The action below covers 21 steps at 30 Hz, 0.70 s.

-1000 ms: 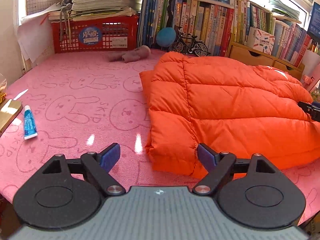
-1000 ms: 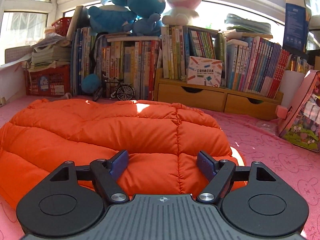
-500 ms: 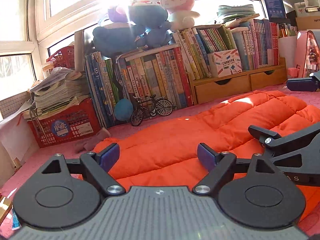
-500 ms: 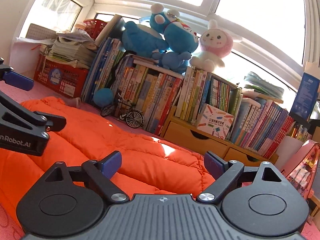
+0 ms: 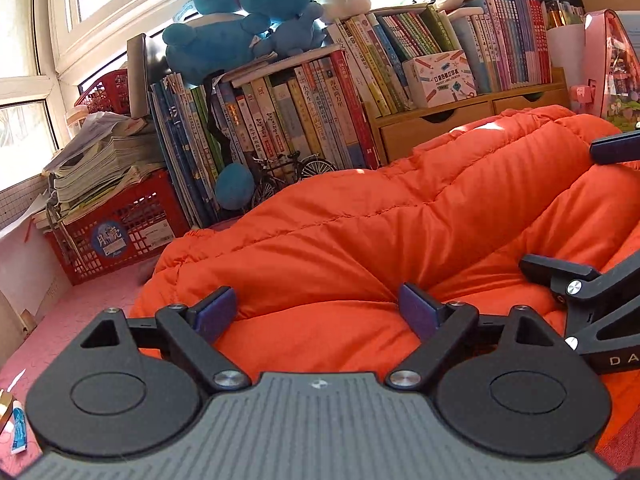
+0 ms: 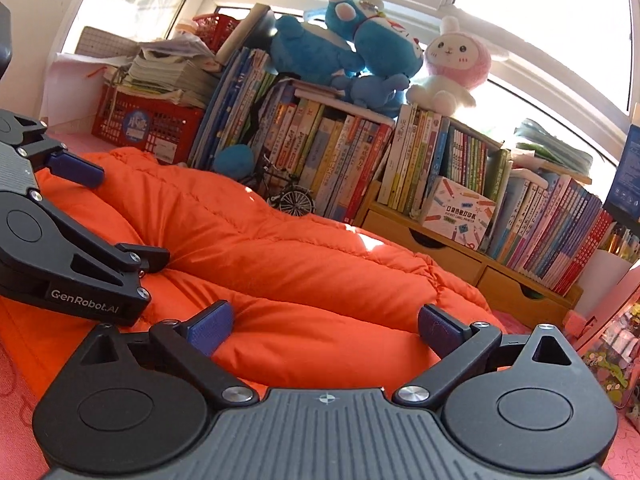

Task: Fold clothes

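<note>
A puffy orange quilted jacket [image 5: 400, 224] lies on the pink bunny-print table cover [image 5: 80, 312]; it fills the middle of the right wrist view too [image 6: 280, 256]. My left gripper [image 5: 316, 312] is open, its blue pads spread on either side of the jacket's near edge. My right gripper [image 6: 320, 326] is open as well, straddling the near edge further right. The right gripper shows at the right edge of the left wrist view [image 5: 600, 216]. At the left of the right wrist view is the left gripper [image 6: 76, 216]. The two stand side by side.
Rows of books [image 5: 320, 96] and a wooden drawer shelf [image 6: 460, 256] line the back, with plush toys [image 6: 360, 48] on top. A red basket [image 5: 116, 236] stacked with papers stands at the back left. A toy bicycle [image 6: 288, 196] is behind the jacket. A small tube [image 5: 18, 432] lies at the near left.
Both grippers have dropped low to the jacket's near edge and tilted up, so the views swung from the table to the bookshelf. They stayed open and now sit closer together.
</note>
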Motion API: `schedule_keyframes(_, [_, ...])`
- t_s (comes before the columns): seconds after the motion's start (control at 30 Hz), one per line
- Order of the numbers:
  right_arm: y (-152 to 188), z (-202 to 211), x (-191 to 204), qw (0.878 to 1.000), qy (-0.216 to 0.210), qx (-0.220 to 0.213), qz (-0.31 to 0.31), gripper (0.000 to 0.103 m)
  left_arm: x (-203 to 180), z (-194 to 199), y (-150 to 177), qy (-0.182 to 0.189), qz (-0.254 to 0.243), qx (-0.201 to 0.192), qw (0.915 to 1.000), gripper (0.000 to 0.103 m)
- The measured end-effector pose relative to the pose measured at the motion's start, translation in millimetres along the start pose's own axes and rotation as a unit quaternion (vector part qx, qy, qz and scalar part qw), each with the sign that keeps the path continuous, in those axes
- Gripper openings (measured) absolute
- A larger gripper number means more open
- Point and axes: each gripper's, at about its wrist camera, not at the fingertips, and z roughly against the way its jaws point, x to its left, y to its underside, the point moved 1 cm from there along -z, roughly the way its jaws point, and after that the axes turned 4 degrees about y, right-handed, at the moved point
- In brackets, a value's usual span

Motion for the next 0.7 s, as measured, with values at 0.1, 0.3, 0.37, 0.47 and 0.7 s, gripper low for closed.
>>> schedule_keyframes(0.1, [5,-10,2,0.999,0.005,0.033,0.011,0.102,11,-5,3,0.001,-0.001,0.012,0.9999,0.095])
schedule_keyframes(0.3, [24,-13,-19,0.997,0.046,0.068,0.017,0.102,48,-14,17,-0.045,0.001,0.031,0.9985,0.097])
schedule_keyframes(0.37, [31,-12,-28,0.995,0.064,0.076,0.016,0.102,65,-16,23,-0.069,0.002,0.040,0.9968,0.097])
schedule_keyframes(0.47, [40,-11,-47,0.993,0.077,0.093,-0.001,0.102,92,-18,33,-0.094,0.012,0.058,0.9939,0.098])
schedule_keyframes(0.7, [51,-1,-71,0.987,0.119,0.106,-0.038,0.102,109,-3,31,-0.093,0.022,0.067,0.9932,0.089])
